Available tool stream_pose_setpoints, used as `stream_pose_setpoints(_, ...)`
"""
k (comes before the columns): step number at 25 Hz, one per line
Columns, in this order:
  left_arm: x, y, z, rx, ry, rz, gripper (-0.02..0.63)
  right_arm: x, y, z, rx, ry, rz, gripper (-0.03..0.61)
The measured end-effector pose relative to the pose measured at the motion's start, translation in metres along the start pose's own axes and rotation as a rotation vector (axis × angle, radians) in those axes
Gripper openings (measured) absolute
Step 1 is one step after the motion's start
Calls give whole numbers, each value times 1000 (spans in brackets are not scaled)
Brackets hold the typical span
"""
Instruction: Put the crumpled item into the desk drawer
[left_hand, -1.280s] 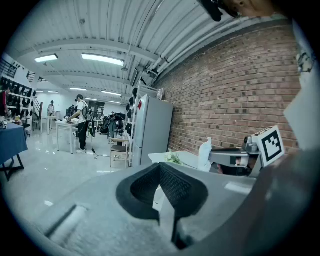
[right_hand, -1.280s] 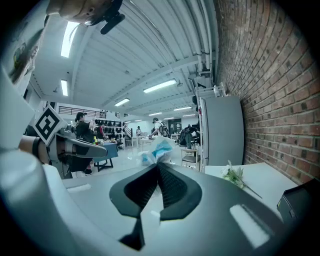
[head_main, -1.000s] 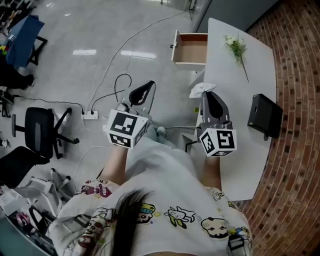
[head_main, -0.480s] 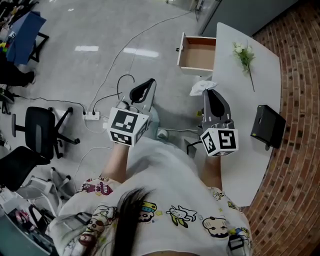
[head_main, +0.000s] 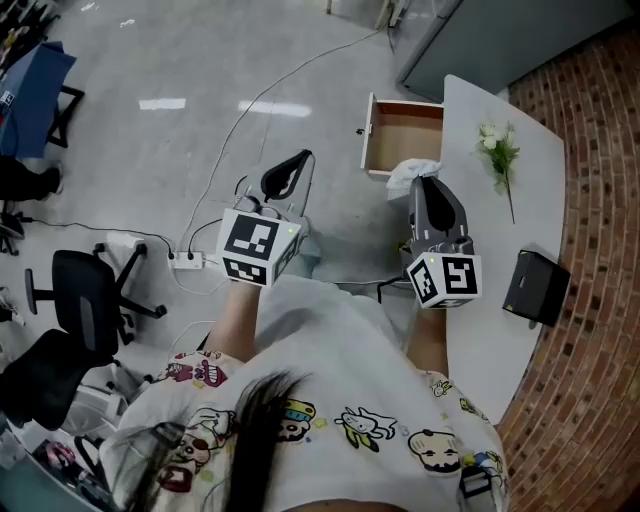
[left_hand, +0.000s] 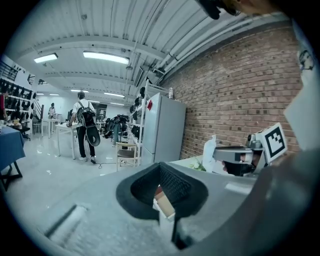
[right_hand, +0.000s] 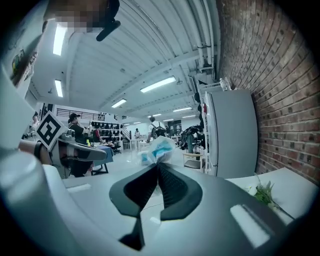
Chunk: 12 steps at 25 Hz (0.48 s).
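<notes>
The crumpled item (head_main: 407, 175), a white wad with blue print, is pinched at the tip of my right gripper (head_main: 424, 184), which is shut on it. It hangs just short of the open wooden desk drawer (head_main: 405, 136), off the left edge of the white desk (head_main: 512, 235). In the right gripper view the crumpled item (right_hand: 156, 148) sticks up above the closed tips of the right gripper (right_hand: 159, 166). My left gripper (head_main: 286, 177) is shut and holds nothing, out over the floor to the left. In the left gripper view, the left gripper (left_hand: 161, 169) has the right one beside it.
A flower sprig (head_main: 499, 152) lies on the desk's far part and a black box (head_main: 538, 286) sits near its right edge by the brick wall. Cables and a power strip (head_main: 186, 260) lie on the floor; an office chair (head_main: 88, 300) stands left.
Both grippers have moved forward, toward the drawer. The right one has carried the crumpled item from over the desk's edge to just in front of the open drawer.
</notes>
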<state>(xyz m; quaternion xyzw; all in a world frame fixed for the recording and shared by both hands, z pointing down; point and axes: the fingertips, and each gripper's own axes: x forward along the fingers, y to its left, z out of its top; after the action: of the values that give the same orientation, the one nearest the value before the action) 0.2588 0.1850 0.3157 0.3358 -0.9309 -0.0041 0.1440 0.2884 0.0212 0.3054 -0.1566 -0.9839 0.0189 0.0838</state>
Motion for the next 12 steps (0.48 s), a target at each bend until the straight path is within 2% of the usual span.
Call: stream_pose_setpoints(12, 48, 105, 23, -5, -9, -8, -2, 109, -2, 15, -28, 18, -37, 20)
